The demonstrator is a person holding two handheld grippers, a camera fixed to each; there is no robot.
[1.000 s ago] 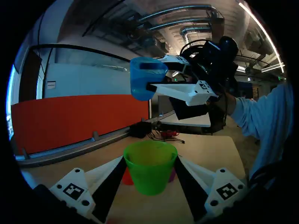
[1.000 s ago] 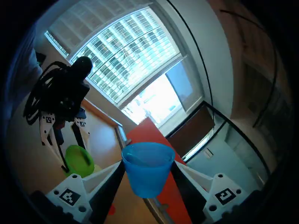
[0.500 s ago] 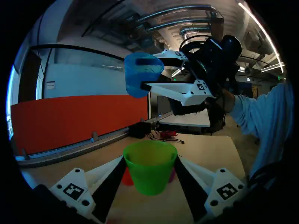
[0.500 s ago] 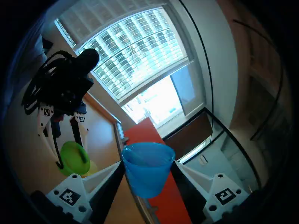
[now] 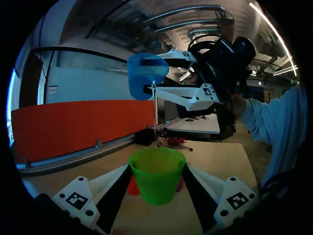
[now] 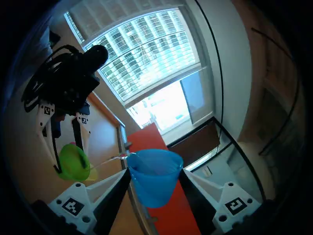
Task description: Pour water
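In the left gripper view my left gripper [image 5: 156,176] is shut on a green cup [image 5: 157,178], held upright just over the wooden table [image 5: 219,156]. Above it the right gripper [image 5: 150,84] holds a blue cup [image 5: 145,75] tipped on its side, and a thin stream of water [image 5: 155,117] falls from its rim into the green cup. In the right gripper view my right gripper [image 6: 154,180] is shut on the blue cup [image 6: 154,178]; water [image 6: 105,161] leaves its rim toward the green cup [image 6: 72,161] held by the left gripper [image 6: 66,154].
A red panel [image 5: 82,125] and a metal rail run along the table's far edge. Cables and a black box [image 5: 146,136] lie at the back. A red object [image 5: 133,186] and a purple one sit behind the green cup. A person's sleeve [image 5: 279,125] is at the right.
The blue cup has tipped further and shifted slightly left above the green cup. Water now streams from its rim into the green cup. The green cup has stayed put.
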